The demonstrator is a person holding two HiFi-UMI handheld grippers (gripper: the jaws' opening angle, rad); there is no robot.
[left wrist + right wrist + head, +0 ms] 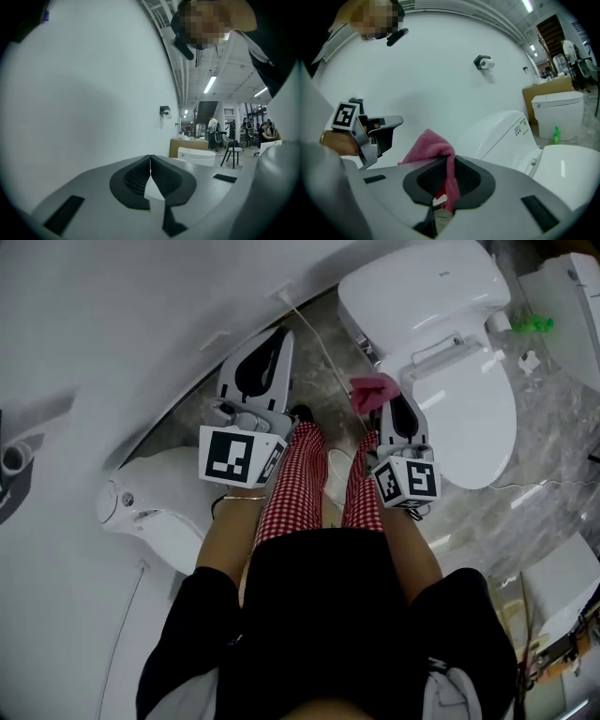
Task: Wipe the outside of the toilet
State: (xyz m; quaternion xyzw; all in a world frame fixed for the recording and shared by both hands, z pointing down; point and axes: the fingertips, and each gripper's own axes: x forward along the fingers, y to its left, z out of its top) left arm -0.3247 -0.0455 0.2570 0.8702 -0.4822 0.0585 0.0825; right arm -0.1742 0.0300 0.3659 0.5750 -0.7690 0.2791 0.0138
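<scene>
The white toilet (441, 343) stands ahead on my right with its lid down; in the right gripper view the toilet (501, 131) is just past the jaws. My right gripper (394, 401) is shut on a pink cloth (373, 392), held a little short of the toilet's left side. That cloth (429, 147) drapes over and between the jaws of the right gripper (446, 161). My left gripper (280, 341) is raised toward the white wall, apart from the toilet. The left gripper (150, 161) is shut with nothing in it.
A white wall (112, 324) runs along the left. A second toilet (155, 507) sits low on the left, and another one (562, 296) at top right beside a green bottle (532, 324). A cable (319, 343) crosses the marble floor. A paper holder (483, 62) hangs on the wall.
</scene>
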